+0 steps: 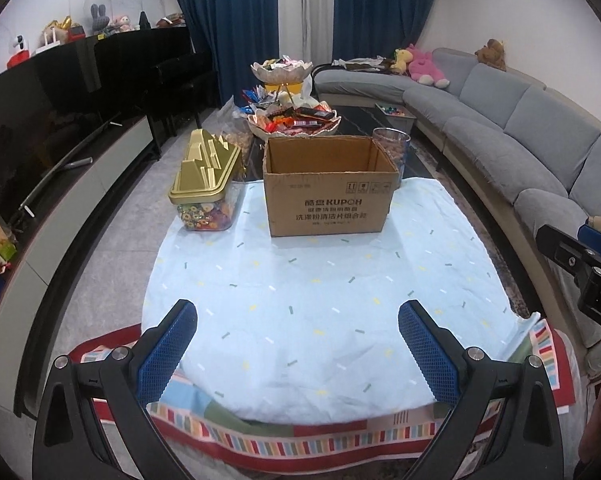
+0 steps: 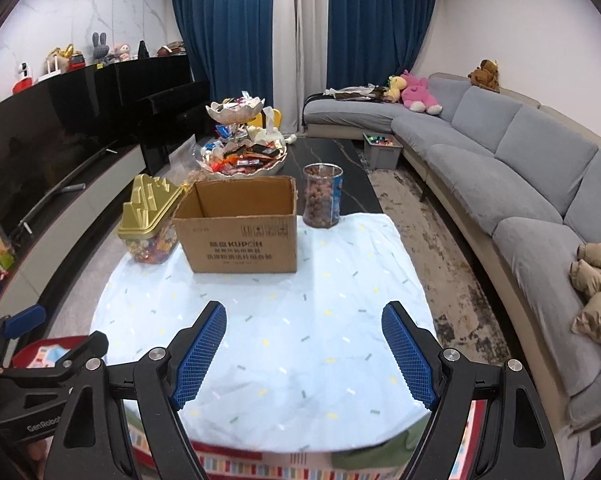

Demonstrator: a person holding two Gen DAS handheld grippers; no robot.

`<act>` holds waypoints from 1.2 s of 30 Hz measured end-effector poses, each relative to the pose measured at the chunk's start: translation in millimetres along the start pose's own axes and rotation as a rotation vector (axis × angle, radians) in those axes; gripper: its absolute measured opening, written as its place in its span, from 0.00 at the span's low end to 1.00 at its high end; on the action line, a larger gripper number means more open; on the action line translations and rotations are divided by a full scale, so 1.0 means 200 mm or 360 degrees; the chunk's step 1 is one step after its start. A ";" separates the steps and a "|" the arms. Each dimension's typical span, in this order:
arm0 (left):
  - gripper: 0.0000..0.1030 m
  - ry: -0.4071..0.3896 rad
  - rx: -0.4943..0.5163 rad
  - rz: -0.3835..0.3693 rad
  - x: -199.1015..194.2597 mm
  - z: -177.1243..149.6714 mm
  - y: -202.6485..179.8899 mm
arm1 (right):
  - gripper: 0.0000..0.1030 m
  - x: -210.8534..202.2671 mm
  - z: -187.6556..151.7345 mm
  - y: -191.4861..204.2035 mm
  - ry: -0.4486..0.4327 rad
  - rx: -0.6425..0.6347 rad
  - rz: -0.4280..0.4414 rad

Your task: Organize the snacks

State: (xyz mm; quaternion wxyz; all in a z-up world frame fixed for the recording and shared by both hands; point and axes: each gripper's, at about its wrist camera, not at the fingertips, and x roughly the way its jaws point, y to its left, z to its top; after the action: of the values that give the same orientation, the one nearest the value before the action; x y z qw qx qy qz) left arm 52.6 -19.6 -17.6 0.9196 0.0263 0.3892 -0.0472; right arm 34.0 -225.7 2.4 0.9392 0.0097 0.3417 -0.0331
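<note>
While candy fills the gold-lidded jar (image 1: 206,200), the cardboard box (image 1: 328,196) gapes.

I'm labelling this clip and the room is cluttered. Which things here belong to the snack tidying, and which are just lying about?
Belongs to the job:
cardboard box
gold-lidded candy container
clear jar of round snacks
tiered snack dishes
left tool and right tool, both open

Just lying about:
pink plush toy
grey sofa
grey bin

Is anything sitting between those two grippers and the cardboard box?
Nothing visible. Only bare blue cloth lies between the open left gripper, the open right gripper and the cardboard box. The gold-lidded candy jar stands beside it.
</note>
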 end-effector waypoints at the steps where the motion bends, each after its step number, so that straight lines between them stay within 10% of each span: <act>1: 0.99 -0.0002 0.0000 -0.0005 -0.02 -0.01 0.00 | 0.78 -0.02 -0.01 0.00 0.0003 0.0008 0.0005; 36: 0.99 -0.0116 -0.0047 0.0072 -0.25 -0.10 0.02 | 0.78 -0.23 -0.05 -0.03 -0.0063 0.0035 0.0013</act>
State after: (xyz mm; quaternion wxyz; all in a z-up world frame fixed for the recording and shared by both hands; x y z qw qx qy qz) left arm 3.4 -11.2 5.0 0.9343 0.0198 0.3552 -0.0214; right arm -8.4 -228.3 23.5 0.9458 0.0207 0.3225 -0.0334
